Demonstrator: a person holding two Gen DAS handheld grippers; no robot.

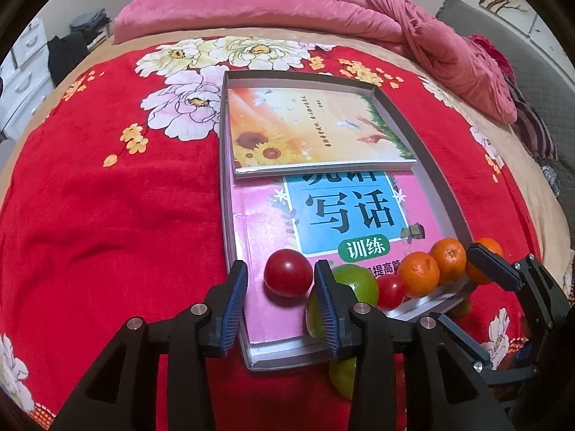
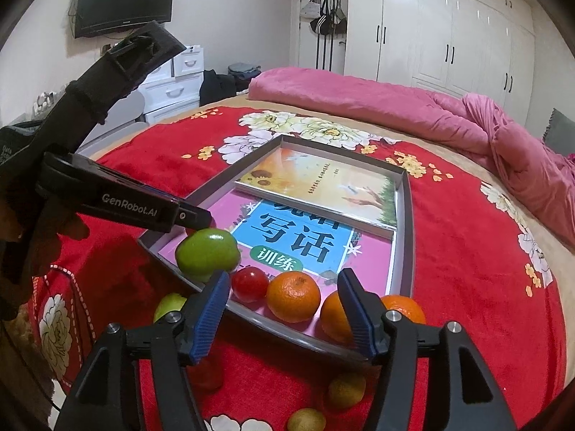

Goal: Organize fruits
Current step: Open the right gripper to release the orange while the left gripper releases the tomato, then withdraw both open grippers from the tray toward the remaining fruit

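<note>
Evidently, both grippers stood part open, gripping nothing.
The red tomato [image 1: 288, 273] sat just beyond the left gripper [image 1: 284, 310]; the orange [image 2: 293, 297] sat beyond the right gripper [image 2: 285, 318]. Both fruits looked round, light, bruisable and best gripped gently across their middles.

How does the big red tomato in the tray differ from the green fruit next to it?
The red tomato is deep red and smaller; the green fruit is light green and larger. The tomato lies in plain view ahead of the open left tool; the green fruit is partly hidden behind one of its fingers. Both are round, glossy, and rest on the pink book inside the tray.
</note>
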